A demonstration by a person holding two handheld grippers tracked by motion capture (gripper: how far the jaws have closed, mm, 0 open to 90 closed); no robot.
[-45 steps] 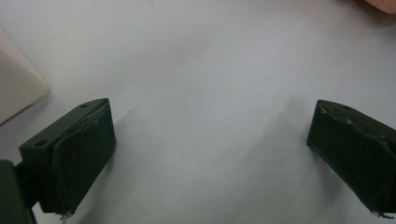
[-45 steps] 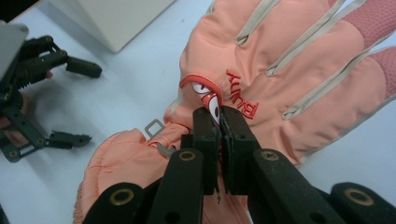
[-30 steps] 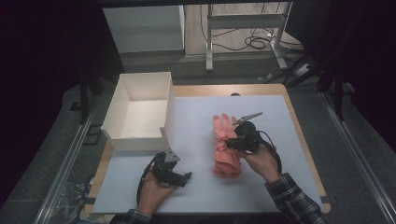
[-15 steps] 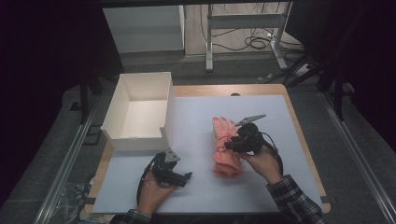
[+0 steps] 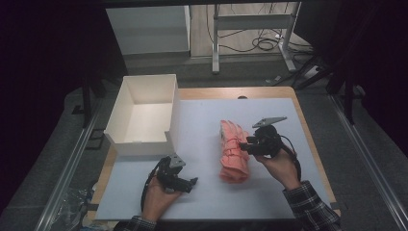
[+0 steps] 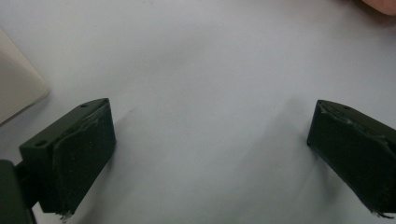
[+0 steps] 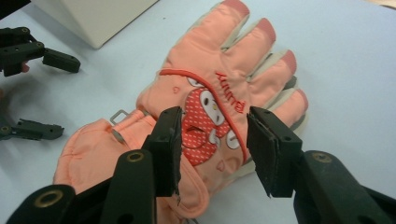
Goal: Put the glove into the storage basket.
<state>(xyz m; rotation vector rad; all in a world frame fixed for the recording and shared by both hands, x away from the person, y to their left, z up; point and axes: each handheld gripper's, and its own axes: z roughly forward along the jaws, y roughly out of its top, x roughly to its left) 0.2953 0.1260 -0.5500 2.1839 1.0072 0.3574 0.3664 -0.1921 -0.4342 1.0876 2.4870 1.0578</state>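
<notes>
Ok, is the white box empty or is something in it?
Empty: the high view shows the white box open-topped with a bare floor; the pink gloves lie outside it on the table.

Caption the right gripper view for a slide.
Right gripper, jaws open, poised over a pink glove lying on the white table.

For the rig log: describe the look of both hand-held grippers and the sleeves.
The left hand-held gripper and right hand-held gripper are black, each with two blocky padded jaws and a trailing black cable. A grey three-cornered plate tops the right one. The sleeves are dark plaid.
</notes>
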